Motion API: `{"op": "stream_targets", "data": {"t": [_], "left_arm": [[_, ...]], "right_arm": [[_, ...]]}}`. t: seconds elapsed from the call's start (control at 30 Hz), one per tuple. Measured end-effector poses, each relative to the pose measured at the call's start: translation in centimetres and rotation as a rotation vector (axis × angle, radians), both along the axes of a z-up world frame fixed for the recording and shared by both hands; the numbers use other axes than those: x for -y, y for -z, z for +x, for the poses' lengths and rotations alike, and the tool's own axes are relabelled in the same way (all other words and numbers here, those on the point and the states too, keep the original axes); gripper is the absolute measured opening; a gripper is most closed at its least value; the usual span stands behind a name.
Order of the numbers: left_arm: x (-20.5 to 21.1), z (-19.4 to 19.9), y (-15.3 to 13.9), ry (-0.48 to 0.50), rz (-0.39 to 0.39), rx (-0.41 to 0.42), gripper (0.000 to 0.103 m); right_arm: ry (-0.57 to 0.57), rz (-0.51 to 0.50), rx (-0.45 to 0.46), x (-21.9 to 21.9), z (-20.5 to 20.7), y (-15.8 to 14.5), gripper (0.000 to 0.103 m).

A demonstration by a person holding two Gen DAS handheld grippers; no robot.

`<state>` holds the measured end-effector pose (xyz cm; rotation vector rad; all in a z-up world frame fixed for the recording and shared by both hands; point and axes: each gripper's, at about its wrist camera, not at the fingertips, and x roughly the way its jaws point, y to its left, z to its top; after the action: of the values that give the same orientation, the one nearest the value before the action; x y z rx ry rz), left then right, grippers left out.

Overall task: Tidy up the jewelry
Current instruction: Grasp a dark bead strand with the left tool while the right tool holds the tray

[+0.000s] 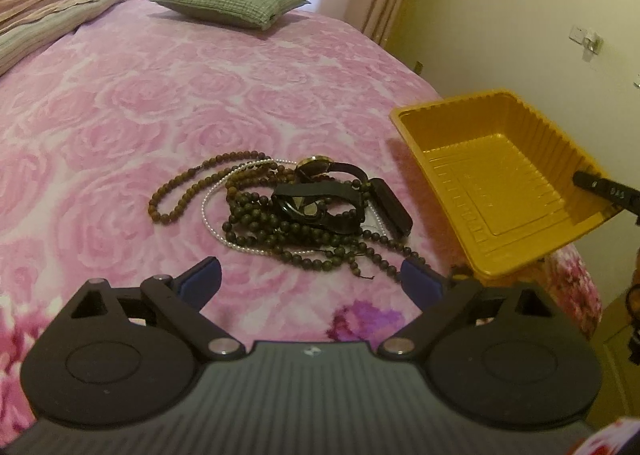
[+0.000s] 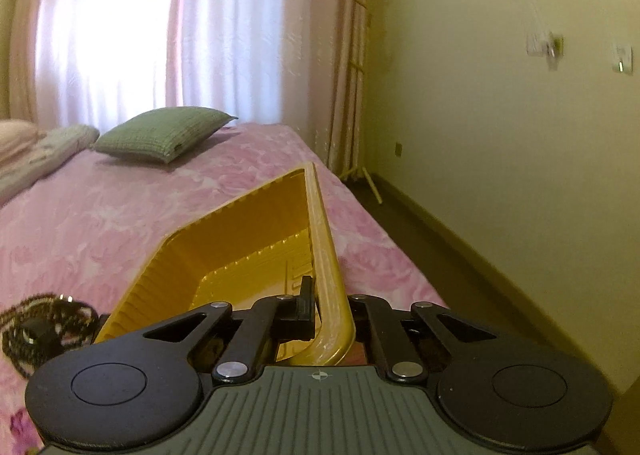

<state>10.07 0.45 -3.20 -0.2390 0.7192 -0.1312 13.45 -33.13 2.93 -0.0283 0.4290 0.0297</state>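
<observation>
A pile of jewelry (image 1: pixel 296 207) lies on the pink bed: brown bead strings, a white pearl strand (image 1: pixel 224 239), a round watch (image 1: pixel 316 167) and black straps. My left gripper (image 1: pixel 312 275) is open and empty just in front of the pile. A yellow plastic tray (image 1: pixel 500 175) is tilted above the bed's right edge. My right gripper (image 2: pixel 328 307) is shut on the tray's wall (image 2: pixel 324 255) at its near corner; its finger (image 1: pixel 600 187) shows in the left wrist view. The tray is empty. The pile (image 2: pixel 44 323) shows at the lower left of the right wrist view.
The pink rose blanket (image 1: pixel 160 115) covers the bed. A green pillow (image 1: pixel 232 3) and folded bedding (image 1: pixel 48 15) lie at the far end by the curtains. The bed's right edge drops to a dark floor (image 2: pixel 440 239) beside a yellow wall.
</observation>
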Motion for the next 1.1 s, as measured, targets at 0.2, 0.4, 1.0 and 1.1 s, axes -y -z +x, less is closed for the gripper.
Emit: {"op": "stream_targets", "data": {"t": [0.2, 0.4, 1.0, 1.1], "left_arm": [[-0.8, 1.2, 0.6, 0.036, 0.058, 0.032, 0.089], [-1.4, 2.5, 1.3, 0.066, 0.098, 0.039, 0.076], [-2.4, 5.8, 2.6, 0.050, 0.139, -0.028, 0.006], [-3.1, 5.3, 1.6, 0.061, 0.123, -0.020, 0.006]], "right_arm": [[-0.015, -0.121, 0.025, -2.8, -2.2, 0.2, 0.005], [-0.021, -0.176, 0.029, -4.6, -3.1, 0.5, 0.005], [-0.010, -0.167, 0.016, -4.7, -2.7, 0.9, 0.005], [-0.011, -0.170, 0.017, -4.7, -2.8, 0.9, 0.005]]}}
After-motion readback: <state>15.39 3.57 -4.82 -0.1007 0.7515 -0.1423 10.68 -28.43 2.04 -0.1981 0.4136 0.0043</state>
